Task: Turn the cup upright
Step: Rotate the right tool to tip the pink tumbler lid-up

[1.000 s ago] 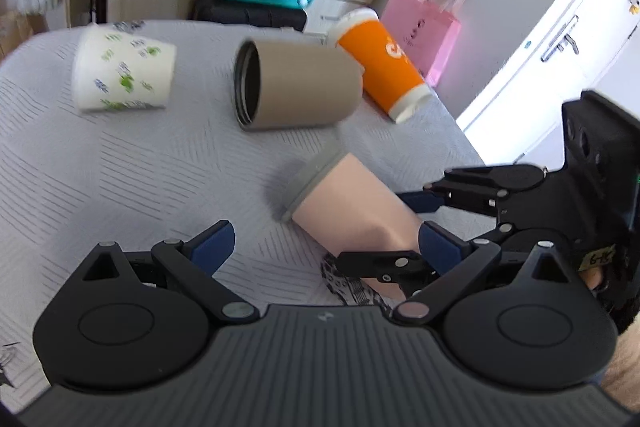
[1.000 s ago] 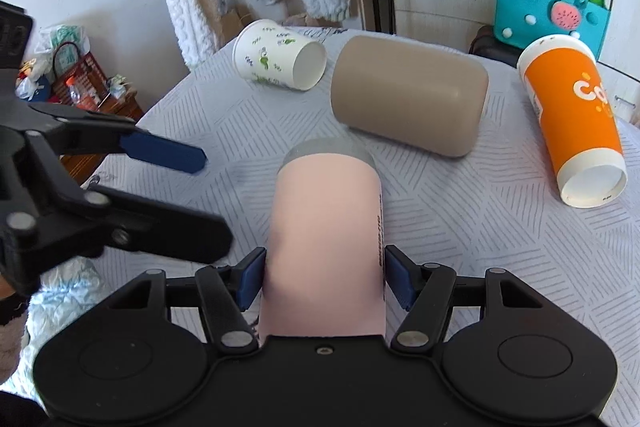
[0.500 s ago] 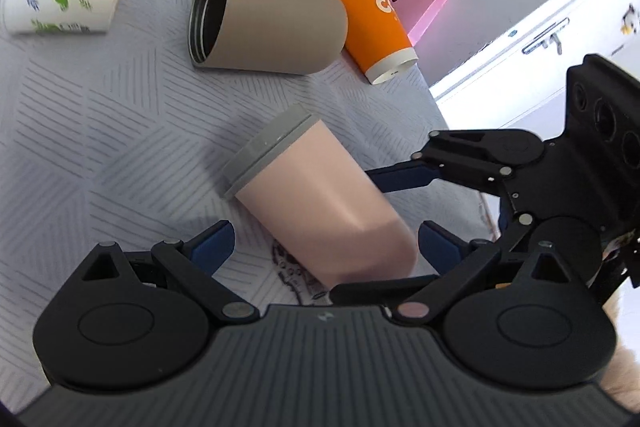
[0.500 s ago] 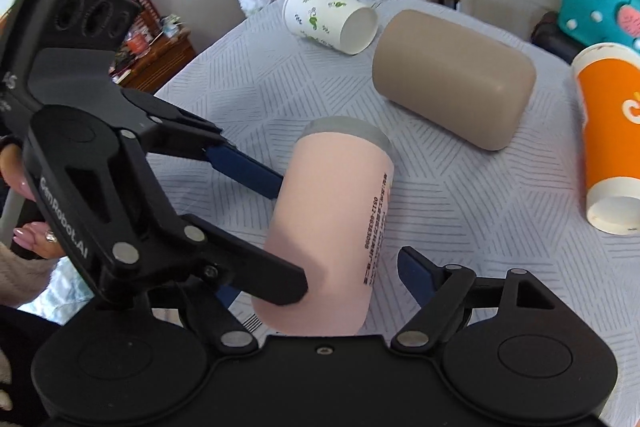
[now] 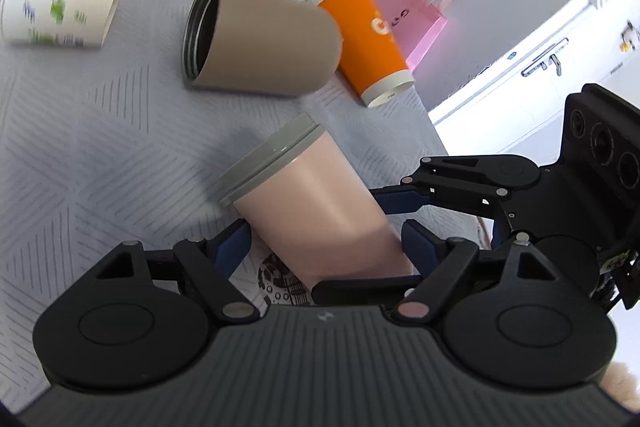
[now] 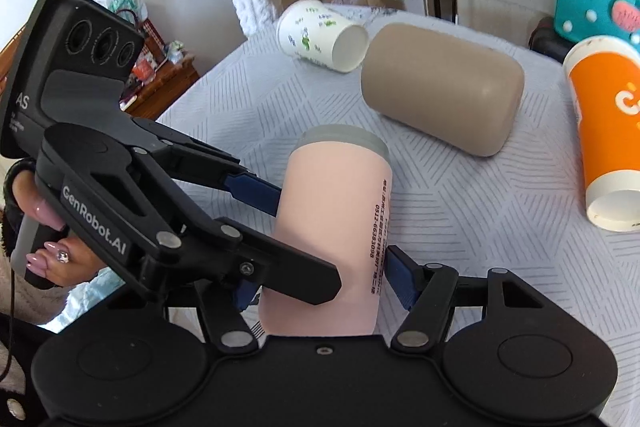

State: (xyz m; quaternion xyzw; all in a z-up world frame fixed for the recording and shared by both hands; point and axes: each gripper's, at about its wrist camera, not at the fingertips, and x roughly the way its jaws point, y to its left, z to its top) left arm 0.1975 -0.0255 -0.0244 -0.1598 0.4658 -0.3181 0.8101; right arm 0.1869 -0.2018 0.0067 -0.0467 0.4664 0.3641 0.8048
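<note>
Above patterned tablecloth (image 6: pixel 500 227), pink cup (image 6: pixel 332 239) (digits "0512-66383098") between both tongs.

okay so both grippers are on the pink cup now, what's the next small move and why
Probably keep tilting the pink cup until its base sits flat on the tablecloth. It is lifted and slanted, grey rim up, with the right gripper and left gripper closed around its lower body. The brown tumbler lies clear behind it.

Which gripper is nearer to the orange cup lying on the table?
Right, probably. The orange cup lies ahead-right of the right gripper; the left gripper comes from the pink cup's other side.
</note>
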